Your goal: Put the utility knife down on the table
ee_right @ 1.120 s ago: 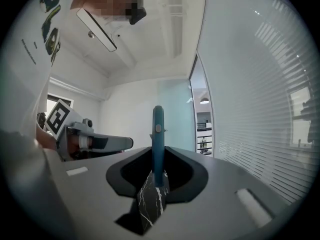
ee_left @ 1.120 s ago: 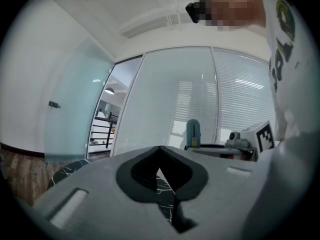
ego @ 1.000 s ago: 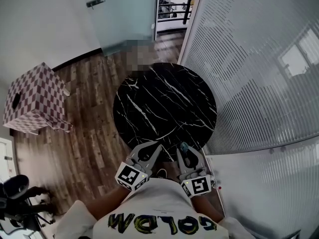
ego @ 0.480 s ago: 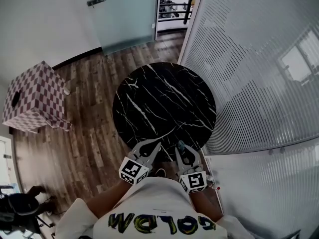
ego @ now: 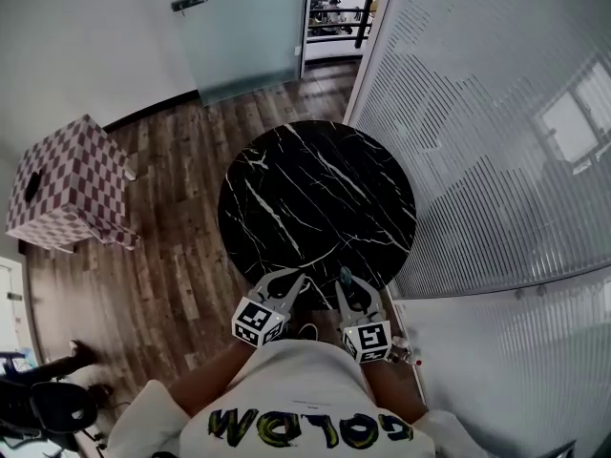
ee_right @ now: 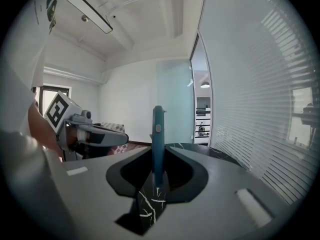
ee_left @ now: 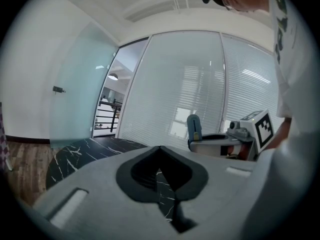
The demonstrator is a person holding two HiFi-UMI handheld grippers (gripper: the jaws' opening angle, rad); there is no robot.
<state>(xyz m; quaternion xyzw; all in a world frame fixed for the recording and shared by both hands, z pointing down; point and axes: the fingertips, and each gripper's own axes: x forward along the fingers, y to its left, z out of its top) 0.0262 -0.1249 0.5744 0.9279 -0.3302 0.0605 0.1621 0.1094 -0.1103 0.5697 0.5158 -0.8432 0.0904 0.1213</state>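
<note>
A teal utility knife (ee_right: 158,134) stands upright between the jaws of my right gripper (ee_right: 158,154), which is shut on its handle. In the head view this gripper (ego: 349,289) hangs at the near edge of the round black marble table (ego: 315,189), with the knife (ego: 346,277) poking out toward the table. My left gripper (ego: 286,284) is beside it on the left, also at the near edge. Its jaws meet with nothing between them in the left gripper view (ee_left: 160,150). That view also shows the knife (ee_left: 194,129) off to the right.
A checkered box (ego: 67,189) stands on the wooden floor at the left. A glass wall with blinds (ego: 477,160) runs close along the table's right side. A frosted glass door (ego: 239,27) is beyond the table. An office chair (ego: 38,408) sits at bottom left.
Both grippers have sunk and drawn back slightly toward the person's body, still side by side at the table's near edge. The knife stays in the right gripper.
</note>
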